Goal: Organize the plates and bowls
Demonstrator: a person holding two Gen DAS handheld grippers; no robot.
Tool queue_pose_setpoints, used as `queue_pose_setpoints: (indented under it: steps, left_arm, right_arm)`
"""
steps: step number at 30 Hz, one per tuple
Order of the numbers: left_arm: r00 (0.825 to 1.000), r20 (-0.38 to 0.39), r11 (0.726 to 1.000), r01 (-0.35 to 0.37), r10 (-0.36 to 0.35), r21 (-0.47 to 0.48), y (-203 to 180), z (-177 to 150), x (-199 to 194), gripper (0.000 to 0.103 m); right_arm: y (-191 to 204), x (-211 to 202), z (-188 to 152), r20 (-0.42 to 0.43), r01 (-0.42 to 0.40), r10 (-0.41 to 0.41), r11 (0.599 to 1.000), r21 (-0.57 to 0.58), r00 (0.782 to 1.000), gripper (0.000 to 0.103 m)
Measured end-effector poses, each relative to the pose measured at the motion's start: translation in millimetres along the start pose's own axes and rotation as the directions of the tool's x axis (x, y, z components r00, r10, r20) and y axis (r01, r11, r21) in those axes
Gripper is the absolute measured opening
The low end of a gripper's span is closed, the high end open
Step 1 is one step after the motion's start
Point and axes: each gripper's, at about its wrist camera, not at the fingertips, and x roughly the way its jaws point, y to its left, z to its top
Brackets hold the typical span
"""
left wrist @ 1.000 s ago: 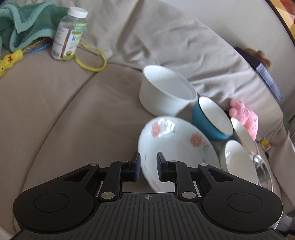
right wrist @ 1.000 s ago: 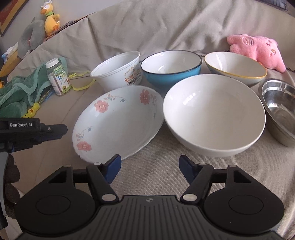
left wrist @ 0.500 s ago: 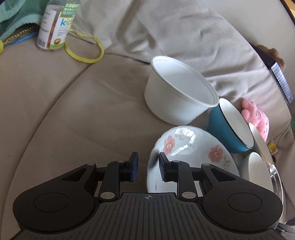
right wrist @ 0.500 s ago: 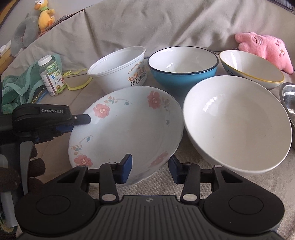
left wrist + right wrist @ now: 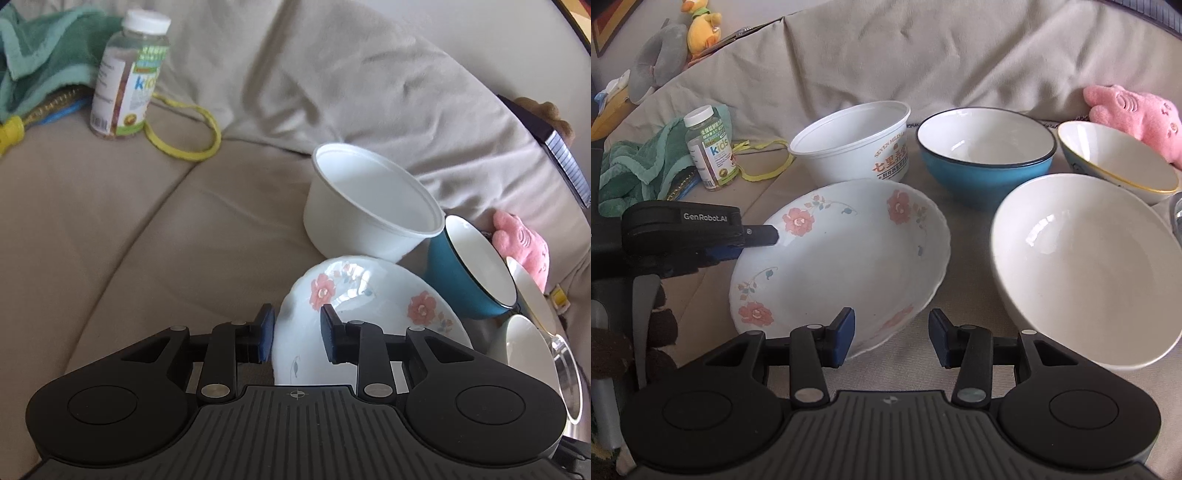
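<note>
Closing in on the near rim of the flowered plate (image 5: 842, 258), the right gripper (image 5: 892, 325) has its blue-padded jaws drawn to a narrow gap. One pad lies against the scalloped edge; whether the other pad touches cannot be made out. The left gripper (image 5: 297, 321) straddles the plate's opposite rim. Its jaws have just been opening, and the rim stands between the pads with neither pressing on it. The plate is glossy white china, shallow, printed with pink blossoms. It sits tilted on the beige, matte sofa cushion (image 5: 110, 221).

Just beside it lies a large white bowl (image 5: 1082, 266), smooth, deep and round. Behind stand a white disposable tub (image 5: 857, 147) with red lettering, a blue bowl (image 5: 986, 173) with a dark rim, and a white bowl with a yellow rim (image 5: 1119, 166), partly hidden by the large bowl. A steel bowl (image 5: 565, 369) is cut off at the frame's edge.

Farther off are a fuzzy pink plush toy (image 5: 1134, 114), a clear vitamin bottle (image 5: 711, 155) with a white cap, a looped yellow cord (image 5: 184, 147) and a crumpled green towel (image 5: 635, 166).
</note>
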Motion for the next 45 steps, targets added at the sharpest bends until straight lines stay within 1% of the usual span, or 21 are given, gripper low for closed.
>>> queue_pose_setpoints:
  steps: [2, 3, 4, 5, 7, 8, 10, 11, 14, 16, 18, 22, 24, 25, 27, 30, 32, 36, 41, 43, 45]
  left_arm:
    - [0.996, 0.077, 0.998, -0.045, 0.042, 0.034, -14, -1, -17, 0.030]
    - [0.994, 0.102, 0.998, -0.048, 0.044, 0.044, -22, -1, -23, 0.030]
    - [0.993, 0.117, 0.998, -0.035, 0.029, 0.054, -31, -1, -28, 0.030]
    - [0.993, 0.116, 0.997, 0.006, -0.015, 0.072, -44, 0, -31, 0.030]
    - [0.991, 0.056, 0.987, 0.118, -0.125, 0.109, -70, 0, -26, 0.030]
    - [0.982, 0.000, 0.975, 0.186, -0.188, 0.124, -89, -3, -17, 0.030]
    - [0.966, -0.082, 0.959, 0.253, -0.244, 0.129, -118, -9, -1, 0.030]
    - [0.960, -0.127, 0.955, 0.265, -0.249, 0.135, -134, -15, 12, 0.030]
    - [0.961, -0.173, 0.957, 0.242, -0.214, 0.159, -166, -26, 36, 0.030]
    - [0.965, -0.186, 0.957, 0.218, -0.182, 0.191, -182, -32, 48, 0.030]
    - [0.970, -0.193, 0.954, 0.192, -0.149, 0.229, -195, -37, 57, 0.030]
    - [0.976, -0.198, 0.952, 0.147, -0.095, 0.269, -207, -43, 68, 0.032]
    - [0.977, -0.200, 0.949, 0.127, -0.070, 0.289, -210, -46, 71, 0.031]
    - [0.978, -0.201, 0.946, 0.115, -0.054, 0.303, -212, -47, 72, 0.032]
    - [0.980, -0.195, 0.939, 0.099, -0.034, 0.331, -216, -49, 72, 0.032]
    - [0.980, -0.197, 0.934, 0.083, -0.013, 0.349, -219, -50, 71, 0.032]
    - [0.979, -0.204, 0.934, 0.074, -0.001, 0.351, -220, -51, 69, 0.032]
    - [0.969, -0.246, 0.942, 0.092, -0.010, 0.321, -218, -58, 60, 0.033]
    - [0.952, -0.300, 0.948, 0.145, -0.056, 0.284, -213, -76, 38, 0.033]
    - [0.952, -0.300, 0.942, 0.157, -0.064, 0.296, -214, -81, 33, 0.033]
    - [0.958, -0.283, 0.934, 0.147, -0.052, 0.325, -219, -83, 32, 0.032]
  right_arm:
    - [-13, -15, -8, 0.029, 0.009, -0.009, 1.000, -0.008, 1.000, 0.050]
    - [-20, -22, -13, 0.038, 0.013, -0.013, 1.000, -0.003, 0.999, 0.050]
    - [-30, -31, -18, 0.045, 0.019, -0.019, 1.000, 0.007, 0.999, 0.052]
    - [-39, -39, -22, 0.051, 0.024, -0.025, 1.000, 0.020, 0.998, 0.054]
    - [-60, -56, -32, 0.062, 0.026, -0.030, 0.998, 0.058, 0.998, 0.057]
    - [-69, -64, -37, 0.076, 0.035, -0.041, 0.996, 0.077, 0.996, 0.057]
    - [-88, -79, -43, 0.114, 0.054, -0.067, 0.992, 0.114, 0.991, 0.059]
    - [-96, -85, -45, 0.129, 0.063, -0.080, 0.989, 0.133, 0.988, 0.061]
    - [-127, -92, -47, 0.135, 0.116, -0.150, 0.966, 0.232, 0.980, 0.062]
    - [-150, -90, -43, 0.132, 0.114, -0.162, 0.942, 0.314, 0.978, 0.062]
    - [-168, -82, -37, 0.119, 0.097, -0.151, 0.922, 0.374, 0.981, 0.062]
    - [-189, -56, -24, 0.089, 0.018, -0.065, 0.894, 0.449, 0.994, 0.061]
    - [-191, -44, -19, 0.080, -0.003, -0.037, 0.893, 0.450, 0.996, 0.058]
    - [-189, -39, -17, 0.079, -0.005, -0.034, 0.897, 0.442, 0.996, 0.052]
    - [-186, -33, -15, 0.081, 0.018, -0.057, 0.907, 0.420, 0.995, 0.052]
    - [-188, -30, -15, 0.089, 0.016, -0.057, 0.914, 0.406, 0.994, 0.049]
    - [-191, -32, -17, 0.095, 0.007, -0.048, 0.917, 0.398, 0.994, 0.043]
    - [-197, -41, -24, 0.095, -0.017, -0.022, 0.920, 0.392, 0.995, 0.043]
    - [-201, -60, -47, 0.078, -0.023, -0.008, 0.920, 0.390, 0.997, 0.043]
    - [-204, -66, -58, 0.073, -0.023, -0.006, 0.919, 0.392, 0.997, 0.043]
    - [-206, -67, -63, 0.076, -0.024, -0.007, 0.920, 0.391, 0.997, 0.042]
